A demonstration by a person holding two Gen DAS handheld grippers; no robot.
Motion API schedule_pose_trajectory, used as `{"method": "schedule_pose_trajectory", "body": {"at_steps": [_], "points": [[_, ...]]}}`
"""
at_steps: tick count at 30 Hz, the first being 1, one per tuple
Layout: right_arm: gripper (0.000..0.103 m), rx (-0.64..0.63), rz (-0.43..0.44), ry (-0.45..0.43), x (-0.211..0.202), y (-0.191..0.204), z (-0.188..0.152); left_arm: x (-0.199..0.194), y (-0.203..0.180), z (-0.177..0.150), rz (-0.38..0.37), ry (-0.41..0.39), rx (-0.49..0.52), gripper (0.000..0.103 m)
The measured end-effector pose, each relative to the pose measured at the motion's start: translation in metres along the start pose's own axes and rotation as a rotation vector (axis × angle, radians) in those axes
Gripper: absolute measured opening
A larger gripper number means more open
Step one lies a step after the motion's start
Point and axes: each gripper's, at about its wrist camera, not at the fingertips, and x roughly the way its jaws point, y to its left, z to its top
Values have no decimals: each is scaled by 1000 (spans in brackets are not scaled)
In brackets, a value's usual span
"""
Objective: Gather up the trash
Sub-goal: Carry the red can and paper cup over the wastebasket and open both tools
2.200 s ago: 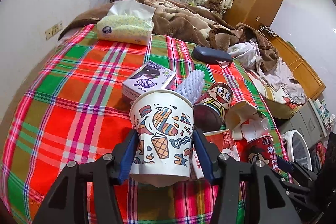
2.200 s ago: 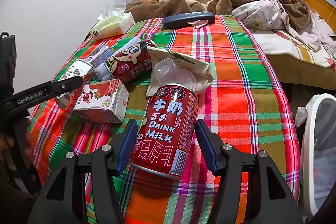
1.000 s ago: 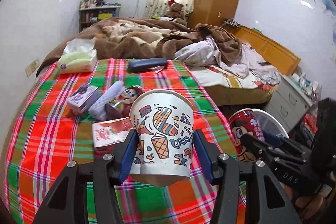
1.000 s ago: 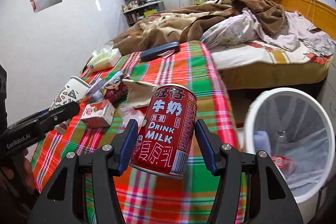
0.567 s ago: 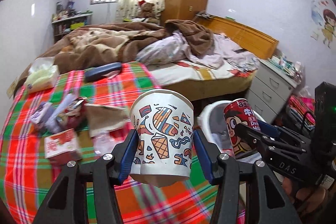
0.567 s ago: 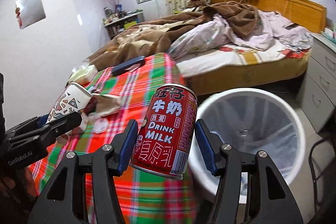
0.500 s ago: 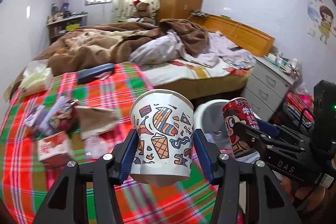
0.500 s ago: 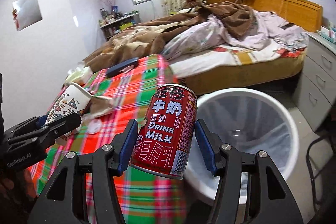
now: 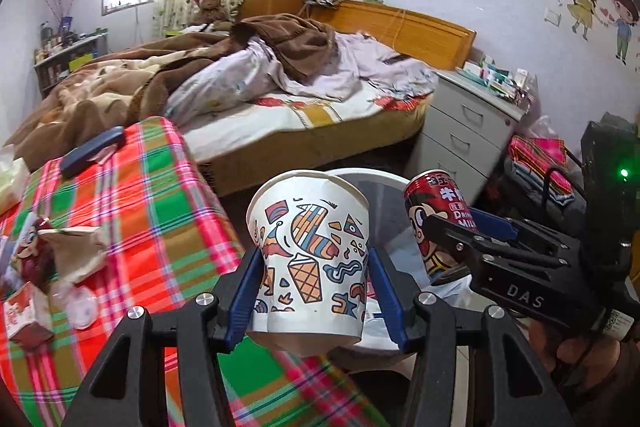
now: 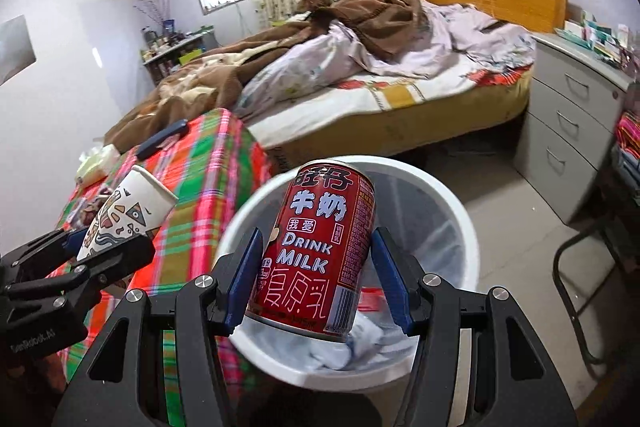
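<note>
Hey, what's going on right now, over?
Left tool shut on patterned paper cup. Right tool shut on red milk can, over white round bin. Nothing blocking.

The paper cup [image 9: 310, 255] hides most of the white bin [image 9: 394, 187]; the plaid cloth's [image 10: 208, 195] near edge is blurred.

Plaid-covered table [image 9: 152, 195] bearing carton [image 9: 24, 315], crumpled paper [image 9: 76, 251], dark case [image 9: 92, 151]; white bin [image 10: 460, 223] on floor [image 10: 516, 203]

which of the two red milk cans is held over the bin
The upright red milk can clamped in the right gripper, above the white bin. The other can lies on the plaid cloth.
</note>
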Motion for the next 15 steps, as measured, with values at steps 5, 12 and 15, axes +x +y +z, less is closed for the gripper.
{"method": "schedule_pose_trajectory", "body": {"at_steps": [5,12,15], "points": [[58,20,-27,43,13,-15,-3,25,-10,1,-33,38,1,55],[58,19,-36,101,25,-28,-9,51,-16,-2,-44,92,5,56],[58,25,-44,120,27,-32,-12,54,-16,-4,-46,97,7,56]]}}
